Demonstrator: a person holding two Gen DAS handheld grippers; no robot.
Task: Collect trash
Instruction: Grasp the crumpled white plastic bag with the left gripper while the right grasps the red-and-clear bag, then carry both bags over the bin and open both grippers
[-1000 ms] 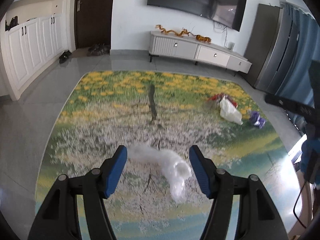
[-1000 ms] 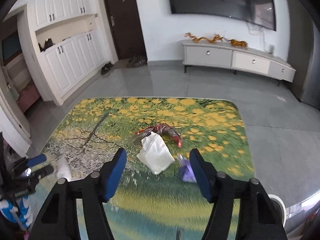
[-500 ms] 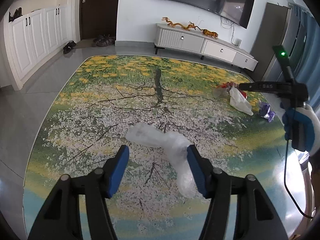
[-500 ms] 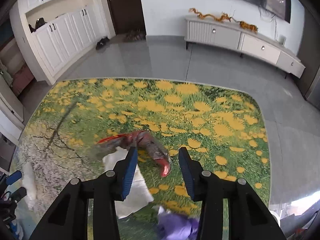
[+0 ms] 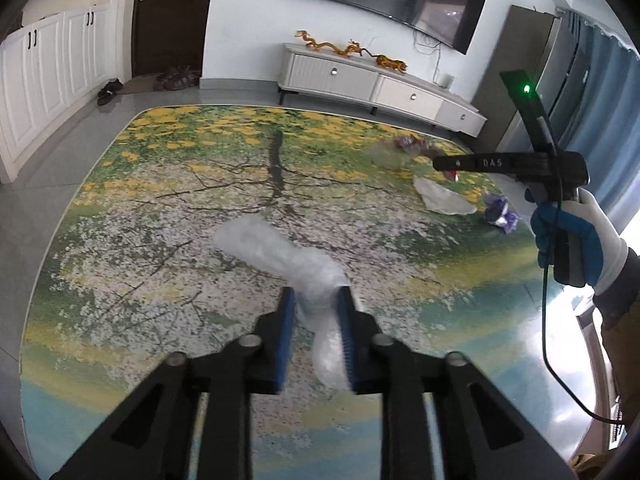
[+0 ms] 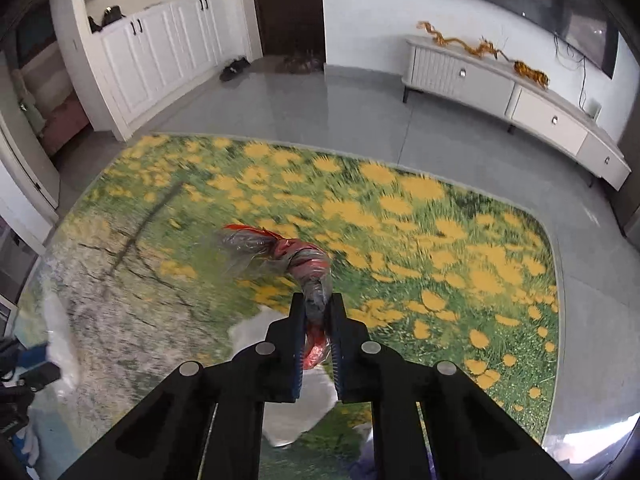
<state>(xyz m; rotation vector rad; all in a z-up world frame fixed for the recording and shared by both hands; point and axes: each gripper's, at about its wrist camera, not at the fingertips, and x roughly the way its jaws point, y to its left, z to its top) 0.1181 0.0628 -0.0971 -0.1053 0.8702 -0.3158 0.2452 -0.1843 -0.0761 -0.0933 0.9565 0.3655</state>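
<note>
Both grippers are at the pick-up step of the trash collection, each with its first piece just taken. The left gripper [image 5: 316, 300] has just been closing, and its blue pads now pinch a crumpled clear plastic wrap [image 5: 280, 252] between them. The wad bulges out ahead of the fingertips to the upper left, and a tail of it hangs down between the fingers toward the camera. The right gripper [image 6: 317, 304] has also just been closing, and its fingers stand nearly together, clamped on a twisted red-and-silver snack wrapper [image 6: 288, 256]. The twisted neck sits between the tips, the crinkled body fans out ahead and to the left of them, and a red end pokes back between the fingers.

The next move, as I judge it, calls for lifting both pieces clear of the flower-print rug [image 6: 440, 220] and carrying them to a bin or bag, which no view shows. Both pieces are light and slippery film, so the grips should stay firm during the lift.

More trash remains on the rug. A white plastic bag [image 6: 296, 412] lies directly under the right fingers, behind the tips. In the left wrist view a purple wrapper [image 5: 500, 212] lies far off to the right of the fingers, just beside the person's gloved right hand [image 5: 576, 236]
</note>
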